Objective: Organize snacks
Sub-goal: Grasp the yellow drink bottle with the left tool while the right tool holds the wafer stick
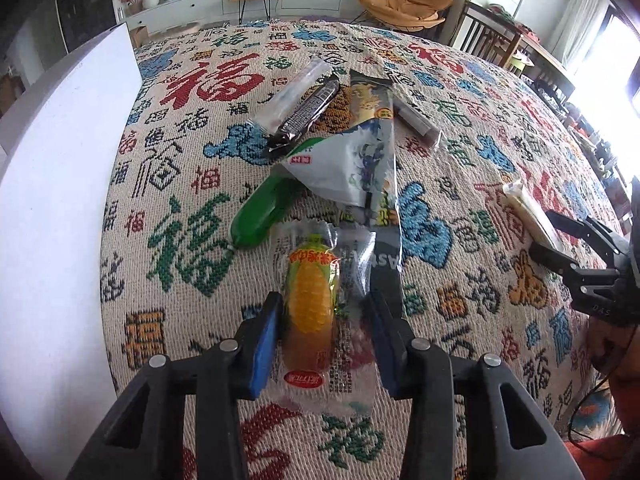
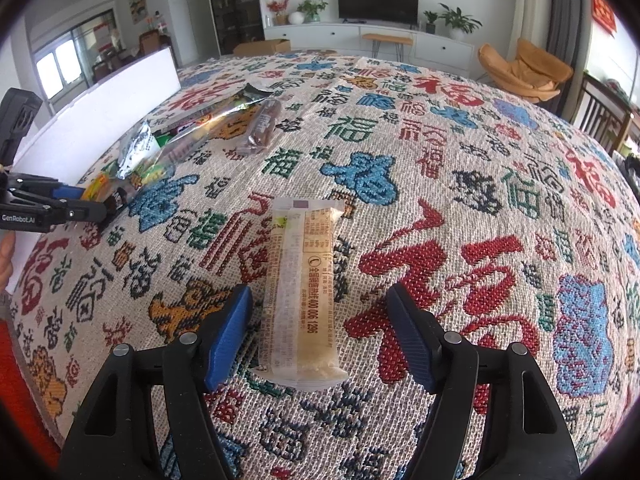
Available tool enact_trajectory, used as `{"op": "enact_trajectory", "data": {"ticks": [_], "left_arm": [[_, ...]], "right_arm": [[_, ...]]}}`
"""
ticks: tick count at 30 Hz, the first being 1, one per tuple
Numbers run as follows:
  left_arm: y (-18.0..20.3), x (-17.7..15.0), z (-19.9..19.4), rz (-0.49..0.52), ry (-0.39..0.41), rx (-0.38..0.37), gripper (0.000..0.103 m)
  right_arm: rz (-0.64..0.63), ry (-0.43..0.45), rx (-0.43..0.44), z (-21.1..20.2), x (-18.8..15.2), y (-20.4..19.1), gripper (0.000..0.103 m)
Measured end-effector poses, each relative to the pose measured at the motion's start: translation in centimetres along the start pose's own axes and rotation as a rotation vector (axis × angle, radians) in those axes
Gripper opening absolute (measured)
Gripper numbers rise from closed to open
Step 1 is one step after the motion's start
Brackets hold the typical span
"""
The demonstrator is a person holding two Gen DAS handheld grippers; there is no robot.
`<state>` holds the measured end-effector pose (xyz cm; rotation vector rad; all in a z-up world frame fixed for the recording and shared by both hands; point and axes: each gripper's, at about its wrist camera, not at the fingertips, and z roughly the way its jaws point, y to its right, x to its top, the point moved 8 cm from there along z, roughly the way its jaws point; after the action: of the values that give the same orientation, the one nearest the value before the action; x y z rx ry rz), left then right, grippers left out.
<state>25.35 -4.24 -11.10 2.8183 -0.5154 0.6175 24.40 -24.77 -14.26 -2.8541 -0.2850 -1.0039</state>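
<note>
Step in hand, as I read it: pick-up for sorting, both hands at a pack.

Far left, the white board (image 1: 60,200) stands along the edge of the surface (image 1: 180,260). No bin or tray shows, so where the packs go I can't tell.

Your left tool (image 1: 323,300) points steeply down over the corn pack (image 1: 312,280). The pack lies flat on the cloth, and both blue pads (image 1: 264,344) sit against the edges of its clear wrapper, so I call it gripping. The hold is mostly on loose film, not the body. Next move calls for a firm squeeze and a straight lift, or the wrapper slips out.

Just behind it is the pile (image 1: 340,140): a green pack, a silver pouch, a dark bar and clear sticks, overlapping. The pouch's edge lies near the corn pack's top, so lift clear of it.

Your right tool (image 2: 319,288) is open, astride the beige bar (image 2: 300,248). The bar lies flat and alone, well apart from the pile. The left pad is just beside it and the right pad stands off. Centre over the bar first, then close.

The surface carries a woven cloth with red, blue and green characters. It's nubby, so packs won't slide easily.

The room, left to right: windows, a dark cabinet, flowers, a TV (image 2: 378,2) on a white unit (image 2: 360,36), plants (image 2: 460,20), an orange chair (image 2: 524,68) and wooden chairs.
</note>
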Motion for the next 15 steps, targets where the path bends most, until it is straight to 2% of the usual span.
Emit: {"op": "enact_trajectory", "data": {"ticks": [4, 10, 13, 15], "left_arm": [[0.6, -2.5, -1.3, -0.030, 0.017, 0.009, 0.041], [-0.9, -3.7, -5.3, -0.204, 0.154, -0.035, 0.040], [-1.6, -4.2, -6.4, -0.242, 0.189, -0.029, 0.040], [-2.0, -4.6, -7.0, -0.276, 0.208, -0.037, 0.037]], "right_arm": [[-0.012, -0.004, -0.005, 0.1, 0.0, -0.3, 0.077], [0.009, 0.004, 0.020, 0.1, 0.0, -0.3, 0.077], [0.040, 0.002, 0.062, -0.1, 0.1, 0.2, 0.077], [0.074, -0.030, 0.100, -0.2, 0.3, 0.5, 0.077]]}}
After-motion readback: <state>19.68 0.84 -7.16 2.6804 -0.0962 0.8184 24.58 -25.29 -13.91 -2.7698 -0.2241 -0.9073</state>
